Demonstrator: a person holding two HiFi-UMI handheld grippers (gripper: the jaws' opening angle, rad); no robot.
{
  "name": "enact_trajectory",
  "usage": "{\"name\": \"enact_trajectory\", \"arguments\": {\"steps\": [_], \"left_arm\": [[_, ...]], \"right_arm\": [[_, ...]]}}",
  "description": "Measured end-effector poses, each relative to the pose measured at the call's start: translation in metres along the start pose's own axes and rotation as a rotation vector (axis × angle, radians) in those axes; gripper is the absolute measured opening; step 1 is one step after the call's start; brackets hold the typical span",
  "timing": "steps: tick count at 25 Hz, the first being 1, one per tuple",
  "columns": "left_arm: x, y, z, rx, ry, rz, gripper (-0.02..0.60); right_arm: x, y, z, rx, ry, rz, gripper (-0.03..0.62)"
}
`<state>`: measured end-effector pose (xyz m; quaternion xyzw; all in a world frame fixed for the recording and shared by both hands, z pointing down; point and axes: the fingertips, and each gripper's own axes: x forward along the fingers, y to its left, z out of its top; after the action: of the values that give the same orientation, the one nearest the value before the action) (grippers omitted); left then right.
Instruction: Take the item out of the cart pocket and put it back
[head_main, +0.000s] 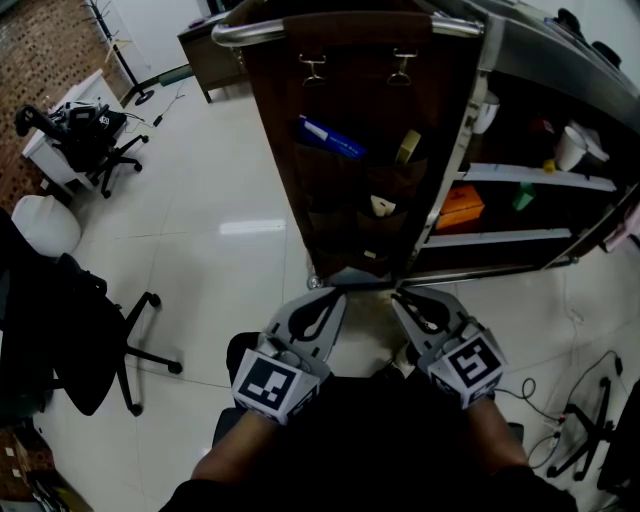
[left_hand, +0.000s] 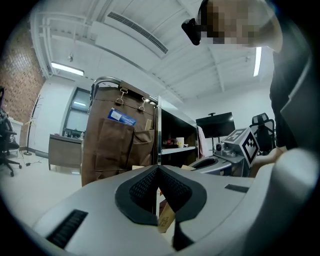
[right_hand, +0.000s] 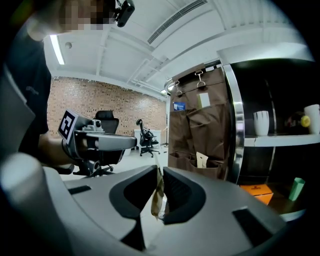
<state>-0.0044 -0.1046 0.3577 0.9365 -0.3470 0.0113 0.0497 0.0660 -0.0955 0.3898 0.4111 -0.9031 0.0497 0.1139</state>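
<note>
We hold the left gripper low, its jaws closed tip to tip. Beside it our right gripper pinches a thin tan paper slip between its pads, outside the brown fabric pocket organiser that hangs on the dark shelved cart.

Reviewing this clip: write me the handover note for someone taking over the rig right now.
Left gripper: jaws together. A tan printed scrap shows low between the pads; whether it is gripped is unclear.
Right gripper: closed on a thin tan strip that pokes past the tips.
Both point at the cart's brown pocket organiser without touching it. Its pockets hold a blue item, a yellowish roll and a cream card.
Done: an item seems to be out, if the strip is it.
Left: put it back; which pocket can't be told.
</note>
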Motion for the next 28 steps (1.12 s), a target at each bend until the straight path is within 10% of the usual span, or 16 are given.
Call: {"name": "enact_trajectory", "arguments": {"steps": [28], "left_arm": [[-0.0026,0.0066,0.0022,0.016,-0.011,0.017,0.0]], "right_arm": [[-0.0002,0.0025,0.0054,-0.009,-0.001,0.007,0.051]]}}
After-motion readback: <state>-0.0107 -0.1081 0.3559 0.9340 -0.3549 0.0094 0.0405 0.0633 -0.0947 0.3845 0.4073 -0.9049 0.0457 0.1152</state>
